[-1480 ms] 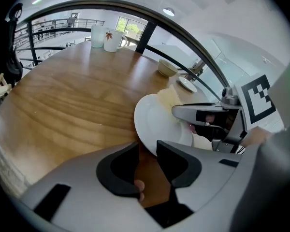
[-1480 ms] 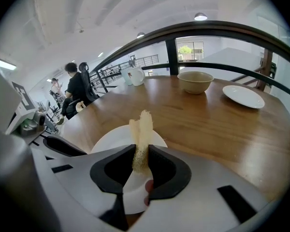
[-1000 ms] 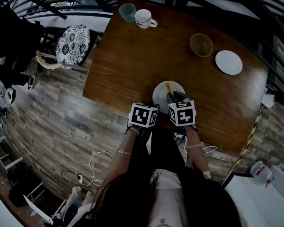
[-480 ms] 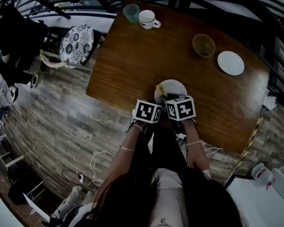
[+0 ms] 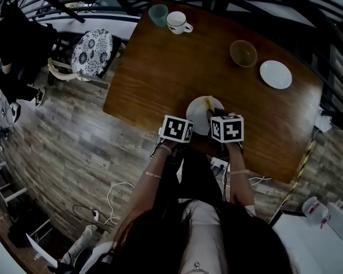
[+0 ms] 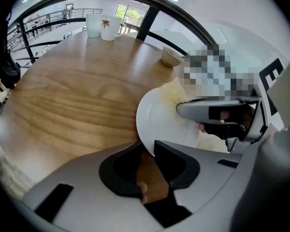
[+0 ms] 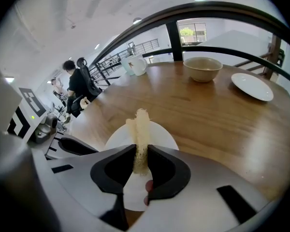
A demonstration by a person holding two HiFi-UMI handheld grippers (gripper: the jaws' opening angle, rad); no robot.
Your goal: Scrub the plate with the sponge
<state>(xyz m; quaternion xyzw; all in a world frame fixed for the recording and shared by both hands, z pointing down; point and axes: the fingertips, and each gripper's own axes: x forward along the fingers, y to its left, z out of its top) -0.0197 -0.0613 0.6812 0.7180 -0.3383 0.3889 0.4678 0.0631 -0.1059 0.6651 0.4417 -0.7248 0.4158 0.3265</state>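
A white plate (image 5: 195, 114) lies near the front edge of the wooden table (image 5: 160, 79). My right gripper (image 5: 212, 115) is shut on a yellow sponge (image 7: 142, 127), whose free end rests on the plate (image 7: 160, 134) in the right gripper view. My left gripper (image 5: 188, 123) stands at the plate's near left rim. Its jaws have just been closing. In the left gripper view the rim of the plate (image 6: 162, 117) sits between them and touches the right-hand pad (image 6: 170, 162), with wood still showing beside it. The right gripper (image 6: 217, 112) reaches over the plate there.
At the table's far end stand a teal cup (image 5: 158, 14) and a white mug (image 5: 177, 21). A bowl (image 5: 243, 53) and a second white plate (image 5: 275, 74) sit at the right. A chair with a patterned cushion (image 5: 90, 51) stands left of the table.
The right gripper swept left across the plate with the sponge, then back to the right. The left gripper has kept its place at the rim.
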